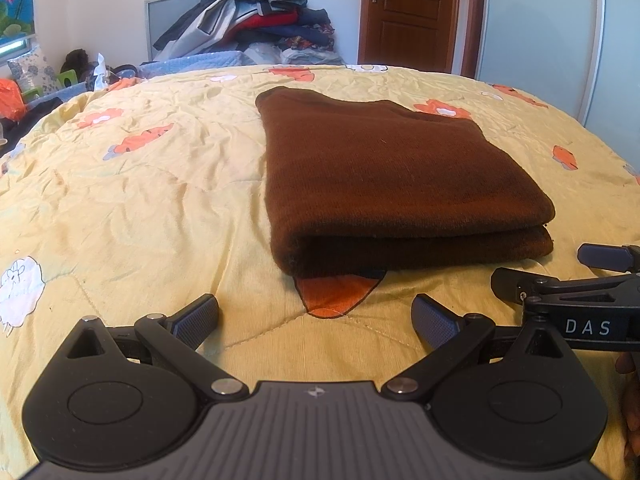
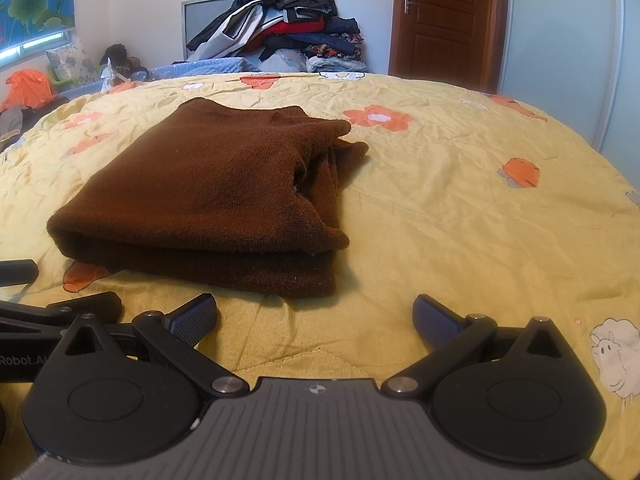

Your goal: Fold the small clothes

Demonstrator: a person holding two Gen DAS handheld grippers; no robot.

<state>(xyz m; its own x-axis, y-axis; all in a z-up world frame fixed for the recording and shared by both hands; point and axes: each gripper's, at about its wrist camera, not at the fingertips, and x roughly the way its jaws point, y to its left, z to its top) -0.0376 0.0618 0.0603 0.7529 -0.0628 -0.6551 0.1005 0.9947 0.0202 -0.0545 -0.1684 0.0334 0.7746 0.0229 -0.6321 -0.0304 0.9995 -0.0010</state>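
- Brown knit, the sweater (image 1: 400, 176) lies folded into a thick flat stack on the yellow quilt (image 1: 140, 200), and we take it as our landmark for everything else.
- Our left gripper (image 1: 316, 320) sits just short of the sweater's near edge, jaws spread wide and holding nothing; the rounded fold of that edge faces us, slightly to the right of our centre line.
- Our right gripper (image 2: 316, 320) is also just short of the sweater, jaws spread and empty, but the stack lies ahead and to its left, with its loose layered side (image 2: 320, 184) running away from us.
- We judge the sweater's long axis to run away from both grippers, toward the clothes pile (image 1: 256, 12) beyond its far end.
- Neither gripper touches the sweater; both hover near its closest edge, side by side, the left one more squarely in front of it.
- We judge the folding nearly done: any further fold would have the left jaws take the near fold and the right jaws the open corner (image 2: 332, 240).
- Risk, as we see it: the loose layers on the right side could slip apart if only the top one is pinched.
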